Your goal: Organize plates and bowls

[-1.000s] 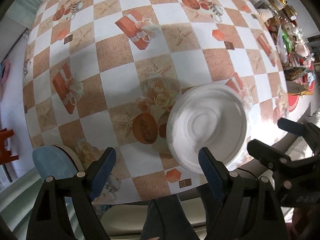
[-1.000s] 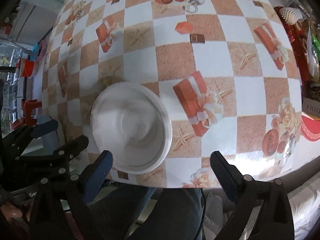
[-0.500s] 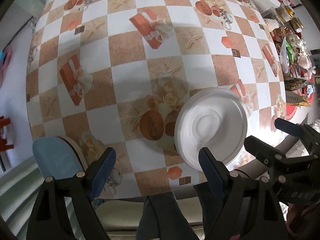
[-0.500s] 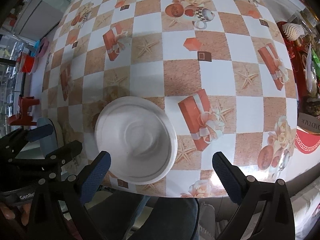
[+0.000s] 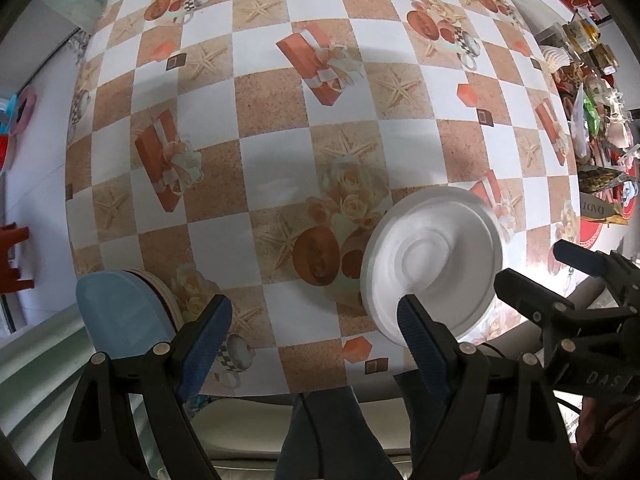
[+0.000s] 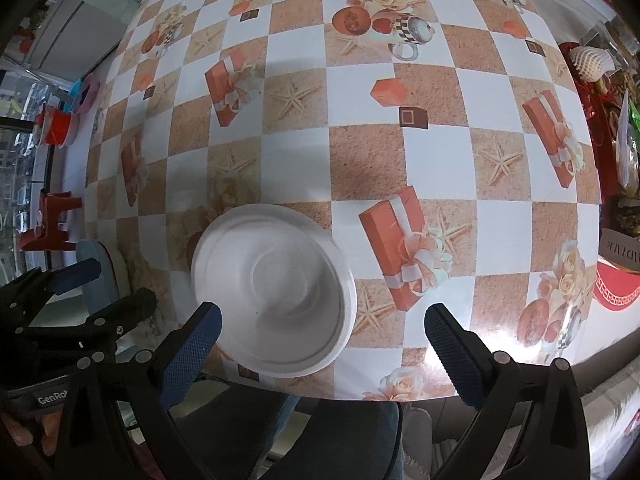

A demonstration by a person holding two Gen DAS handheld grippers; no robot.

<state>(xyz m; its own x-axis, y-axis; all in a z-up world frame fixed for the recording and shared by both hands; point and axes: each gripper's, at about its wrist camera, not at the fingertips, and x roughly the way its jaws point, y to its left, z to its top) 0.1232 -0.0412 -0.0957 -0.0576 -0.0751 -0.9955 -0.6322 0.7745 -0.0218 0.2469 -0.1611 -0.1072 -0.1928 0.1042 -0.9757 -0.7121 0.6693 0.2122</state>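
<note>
Both cameras now take in more of the bench than a second ago, and the white bowl looks smaller and farther below, which suggests both hands have drawn back from it a little; the bowl itself seems to sit on the same spot of the checked cloth. It stands upright near the bench's near edge, under the left gripper's right-hand finger, and under the right gripper's left-hand finger in the right wrist view. Neither touches it. Both grippers stand with their fingers wide apart and nothing between them.

A stack of plates with a blue plate on top sits just beyond the left gripper's left-hand finger, at the bench's edge. I'd judge the sorting is partly done: the plates look gathered, while the bowl stands alone, well apart from them. No other bowls or plates show on the bench, so what is left may be little
</note>
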